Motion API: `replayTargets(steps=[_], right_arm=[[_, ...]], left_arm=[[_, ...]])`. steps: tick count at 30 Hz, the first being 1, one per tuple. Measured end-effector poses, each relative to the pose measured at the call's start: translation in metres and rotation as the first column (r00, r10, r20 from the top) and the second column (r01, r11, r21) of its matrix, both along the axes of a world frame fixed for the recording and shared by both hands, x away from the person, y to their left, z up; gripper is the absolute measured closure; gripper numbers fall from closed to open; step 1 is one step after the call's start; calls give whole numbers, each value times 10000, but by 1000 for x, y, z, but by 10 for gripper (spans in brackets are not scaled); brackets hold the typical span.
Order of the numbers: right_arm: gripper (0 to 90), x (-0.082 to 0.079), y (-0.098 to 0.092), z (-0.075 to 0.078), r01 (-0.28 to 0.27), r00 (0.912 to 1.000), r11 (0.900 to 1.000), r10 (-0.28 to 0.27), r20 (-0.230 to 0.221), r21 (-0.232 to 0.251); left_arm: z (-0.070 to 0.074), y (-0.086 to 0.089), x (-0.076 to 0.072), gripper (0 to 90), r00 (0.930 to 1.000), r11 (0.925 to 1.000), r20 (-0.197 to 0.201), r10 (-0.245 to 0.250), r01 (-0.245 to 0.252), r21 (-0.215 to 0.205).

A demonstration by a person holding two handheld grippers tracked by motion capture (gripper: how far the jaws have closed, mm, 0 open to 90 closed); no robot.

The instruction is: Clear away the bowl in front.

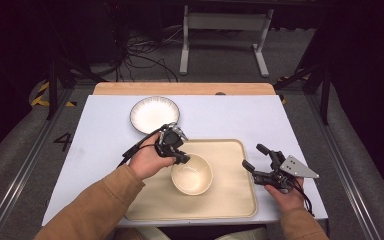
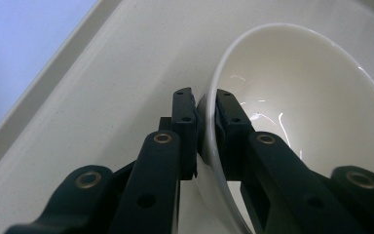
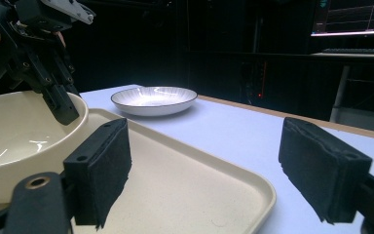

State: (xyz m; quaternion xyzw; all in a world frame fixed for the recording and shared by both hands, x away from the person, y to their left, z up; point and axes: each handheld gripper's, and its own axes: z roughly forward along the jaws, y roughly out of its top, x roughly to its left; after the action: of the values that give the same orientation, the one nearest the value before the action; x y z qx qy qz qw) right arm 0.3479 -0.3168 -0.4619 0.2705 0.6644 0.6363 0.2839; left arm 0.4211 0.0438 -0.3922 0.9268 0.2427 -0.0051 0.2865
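Your left gripper (image 1: 181, 158) is clamped on the cream bowl (image 1: 192, 174), one jaw inside the rim and one outside, pinching the wall at the bowl's upper-left edge as the high view has it. The left gripper view shows it close up: the rim (image 2: 209, 127) runs right between the two black jaws, pads pressed against it. The bowl sits on the beige tray (image 1: 230, 200), left of the tray's middle, at the near side of the white table (image 1: 105, 125). Your right gripper (image 1: 256, 159) hovers just off the tray's right edge, jaws spread wide with nothing between them, its foam pads (image 3: 104, 170) well apart in the right gripper view. Beyond the tray, a striped white plate (image 1: 155, 114) rests on the table, near the far edge.
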Motion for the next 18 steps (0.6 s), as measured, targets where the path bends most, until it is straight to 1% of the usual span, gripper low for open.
replayTargets(steps=[1,3,4,6,10,14,16,18], right_arm=[[196,0,0,0,-2,10000,10000,2,0,2],[196,0,0,0,-1,10000,10000,1,-3,3],[196,0,0,0,0,10000,10000,0,0,2],[195,0,0,0,-4,10000,10000,4,4,-5],[196,0,0,0,7,10000,10000,-7,-1,-4],[195,0,0,0,-7,10000,10000,7,-1,2],[195,0,0,0,8,10000,10000,-8,-3,0],[195,0,0,0,9,10000,10000,-9,-4,-1]], left_arm=[[0,0,0,818,10000,10000,-58,39,-39,-40],[-1,0,0,819,9999,10000,-73,70,-70,35],[-1,1,1,820,10000,10000,-60,-15,16,62],[-2,1,2,822,9999,10000,-151,52,-50,80],[-2,1,2,822,9997,9999,-210,107,-105,136],[-3,2,4,822,9998,9996,-182,13,-8,291],[-4,2,4,821,9997,9995,-240,87,-80,310],[-5,1,4,817,9995,9989,-266,167,-156,434]])
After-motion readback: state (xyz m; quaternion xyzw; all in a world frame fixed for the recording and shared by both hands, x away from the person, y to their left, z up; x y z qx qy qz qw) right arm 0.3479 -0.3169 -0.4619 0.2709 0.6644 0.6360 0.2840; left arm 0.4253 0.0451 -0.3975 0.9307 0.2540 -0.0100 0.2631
